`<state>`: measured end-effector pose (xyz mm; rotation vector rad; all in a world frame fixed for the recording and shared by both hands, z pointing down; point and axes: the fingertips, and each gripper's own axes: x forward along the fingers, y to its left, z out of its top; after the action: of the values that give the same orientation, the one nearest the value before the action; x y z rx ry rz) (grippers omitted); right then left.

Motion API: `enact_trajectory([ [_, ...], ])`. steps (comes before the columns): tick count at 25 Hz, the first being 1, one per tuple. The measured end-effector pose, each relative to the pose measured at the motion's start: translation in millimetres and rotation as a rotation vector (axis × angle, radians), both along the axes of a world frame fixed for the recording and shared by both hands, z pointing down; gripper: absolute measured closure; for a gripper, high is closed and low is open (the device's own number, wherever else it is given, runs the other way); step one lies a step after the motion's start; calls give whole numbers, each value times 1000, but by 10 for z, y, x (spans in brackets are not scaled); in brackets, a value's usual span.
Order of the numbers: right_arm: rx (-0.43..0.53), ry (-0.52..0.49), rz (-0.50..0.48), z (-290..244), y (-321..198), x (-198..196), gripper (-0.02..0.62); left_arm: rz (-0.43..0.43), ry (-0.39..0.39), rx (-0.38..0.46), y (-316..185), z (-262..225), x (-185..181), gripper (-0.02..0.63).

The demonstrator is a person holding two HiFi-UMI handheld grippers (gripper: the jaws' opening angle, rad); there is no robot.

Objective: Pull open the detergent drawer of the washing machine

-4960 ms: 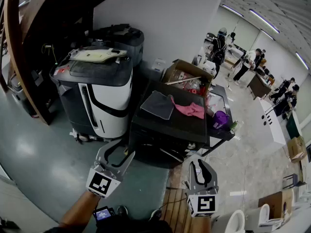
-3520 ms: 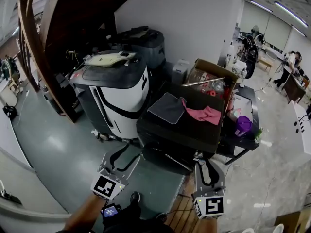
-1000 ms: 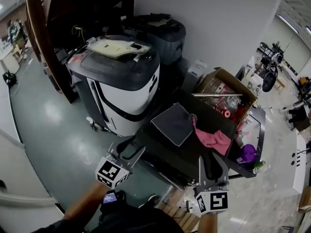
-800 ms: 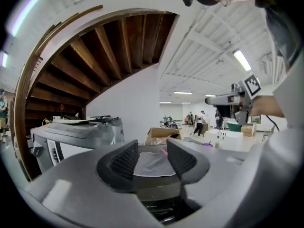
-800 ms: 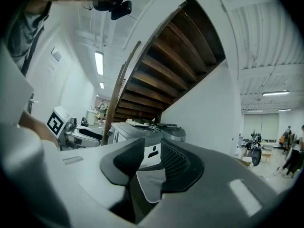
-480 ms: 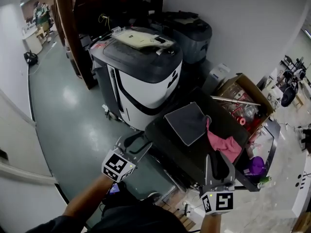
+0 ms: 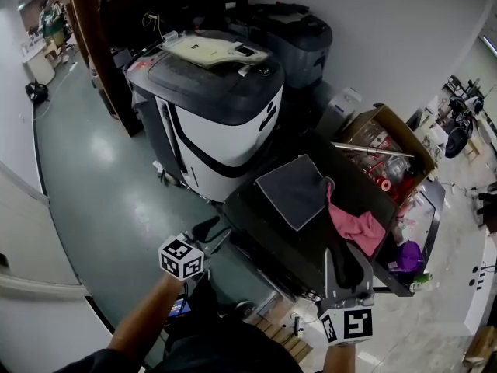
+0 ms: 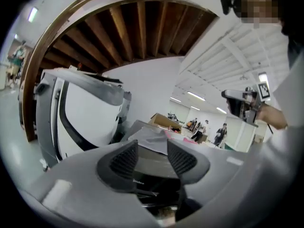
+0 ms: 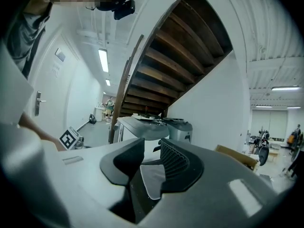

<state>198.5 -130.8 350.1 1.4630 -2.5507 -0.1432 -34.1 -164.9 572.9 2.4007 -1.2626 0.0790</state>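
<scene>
Far left stands one large white-and-black machine (image 7: pixel 210 123). Right of it and nearer you is the low dark washing machine (image 7: pixel 268 228), whose detergent drawer cannot be picked out on the shadowed front. On its top lie one grey cloth (image 7: pixel 295 191) and one pink cloth (image 7: pixel 353 225) just right of it. Your left gripper (image 7: pixel 211 230) and right gripper (image 7: pixel 342 256) are near its front, each with jaws slightly apart and nothing between them.

A grey-green floor (image 7: pixel 101 200) is seen, on which a white-and-black machine (image 7: pixel 221 134) is stood, with a darker grey machine (image 7: pixel 291 33) just behind it. A flat cream panel (image 7: pixel 213 50) is laid on the nearer machine's lid. Beside it a low black unit (image 7: pixel 307 243) is set; on its flat top a dark grey cloth (image 7: pixel 293 191) is spread, and a pink cloth (image 7: pixel 356 225) is crumpled at that cloth's edge.
</scene>
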Motion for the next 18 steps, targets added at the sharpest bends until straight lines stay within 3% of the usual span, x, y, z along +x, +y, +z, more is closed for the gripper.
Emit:
enact_trajectory([
  [8,-80,89,44,258,-86,-5,503,55,311,-259,-247,1190,38,344],
  [11,-110,121,42,386,-81,-74,503,91,477,-343,-307,1533,114,262],
  [18,-177,164,60,672,-94,-156,503,116,717,-439,-466,1965,226,167],
])
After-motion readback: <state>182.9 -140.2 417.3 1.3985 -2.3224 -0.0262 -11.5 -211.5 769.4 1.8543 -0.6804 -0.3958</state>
